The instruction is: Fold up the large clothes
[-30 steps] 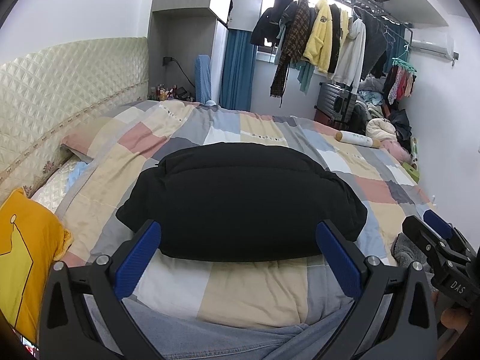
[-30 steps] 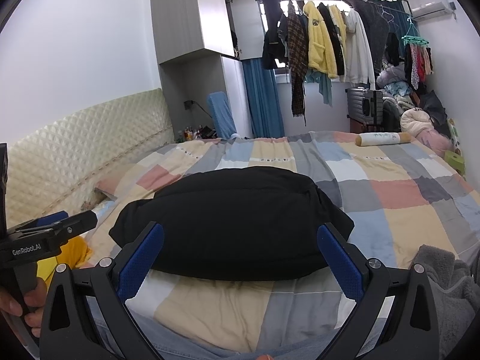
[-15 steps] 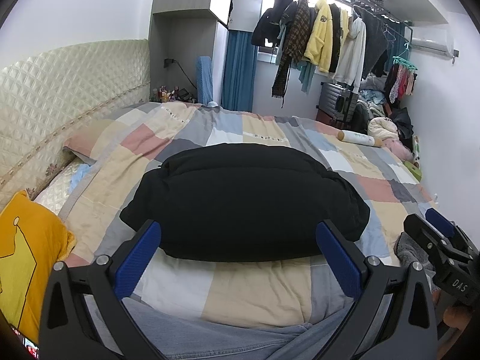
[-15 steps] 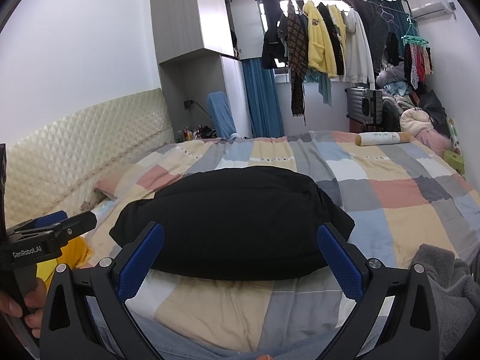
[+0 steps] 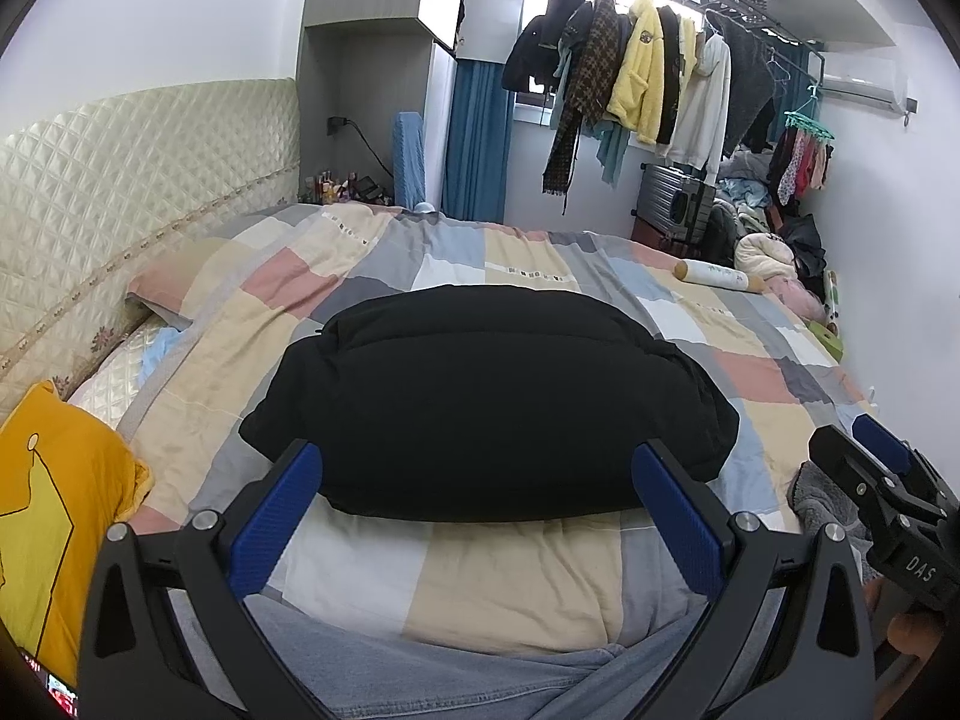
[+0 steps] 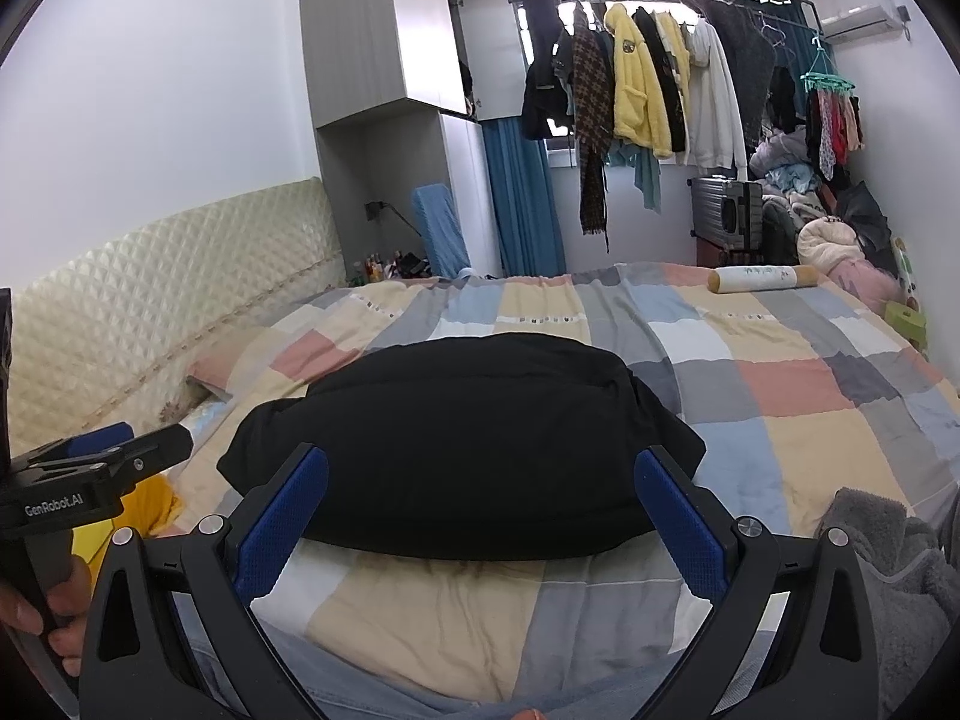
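A large black garment point(image 5: 486, 402) lies folded into a thick rectangular bundle on the patchwork bedspread point(image 5: 510, 576); it also shows in the right wrist view point(image 6: 462, 444). My left gripper point(image 5: 477, 507) is open and empty, held just short of the bundle's near edge. My right gripper point(image 6: 480, 510) is open and empty too, likewise in front of the near edge. Each gripper shows at the edge of the other's view: the right one point(image 5: 882, 480), the left one point(image 6: 96, 468).
A yellow pillow point(image 5: 48, 516) lies at the left by the quilted headboard point(image 5: 120, 180). A grey fleece item point(image 6: 888, 552) lies at the right. A cream bolster point(image 6: 762, 279) lies at the far side of the bed. Clothes hang on a rack point(image 6: 660, 78) behind.
Both views have shifted only slightly. The black bundle lies in the same place and both grippers stay open.
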Available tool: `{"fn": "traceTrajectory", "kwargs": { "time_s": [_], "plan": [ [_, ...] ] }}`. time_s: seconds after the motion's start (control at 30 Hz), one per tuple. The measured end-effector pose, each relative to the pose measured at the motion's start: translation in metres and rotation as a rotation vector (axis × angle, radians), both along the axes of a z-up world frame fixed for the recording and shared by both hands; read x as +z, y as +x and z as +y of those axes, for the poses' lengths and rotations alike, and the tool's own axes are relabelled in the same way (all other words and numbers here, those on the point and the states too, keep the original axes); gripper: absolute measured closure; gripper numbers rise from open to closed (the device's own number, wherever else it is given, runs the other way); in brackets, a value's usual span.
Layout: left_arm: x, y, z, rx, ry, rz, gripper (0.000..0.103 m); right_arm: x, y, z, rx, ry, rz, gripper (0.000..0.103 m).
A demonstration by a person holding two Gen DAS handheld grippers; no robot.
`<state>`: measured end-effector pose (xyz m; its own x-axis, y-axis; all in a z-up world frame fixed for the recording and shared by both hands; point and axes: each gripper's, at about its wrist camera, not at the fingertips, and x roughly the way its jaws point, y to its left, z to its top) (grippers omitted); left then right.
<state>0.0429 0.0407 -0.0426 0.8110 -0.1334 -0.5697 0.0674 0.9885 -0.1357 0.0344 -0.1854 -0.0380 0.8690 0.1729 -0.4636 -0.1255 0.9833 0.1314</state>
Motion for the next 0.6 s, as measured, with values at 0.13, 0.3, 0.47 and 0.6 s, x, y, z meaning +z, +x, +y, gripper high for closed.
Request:
{"fn": "traceTrajectory", "kwargs": {
  "time_s": [0.13, 0.3, 0.47, 0.6],
  "plan": [
    [0.0033, -0.0004, 0.0001, 0.000, 0.000, 0.000, 0.000, -0.0010, 0.0005, -0.0005, -0.003, -0.003, 0.004, 0.000],
    [0.0040, -0.0003, 0.0008, 0.000, 0.000, 0.001, 0.000, -0.0005, 0.0006, 0.0000, -0.001, -0.004, 0.005, 0.000],
    [0.0050, -0.0004, 0.0026, 0.002, 0.000, -0.001, 0.000, 0.0008, 0.0008, 0.0007, 0.001, -0.006, 0.003, 0.000],
    [0.0069, 0.0009, 0.0026, 0.001, 0.000, -0.002, 0.000, 0.0018, 0.0003, 0.0014, -0.002, -0.004, 0.004, 0.000]
  ]
}}
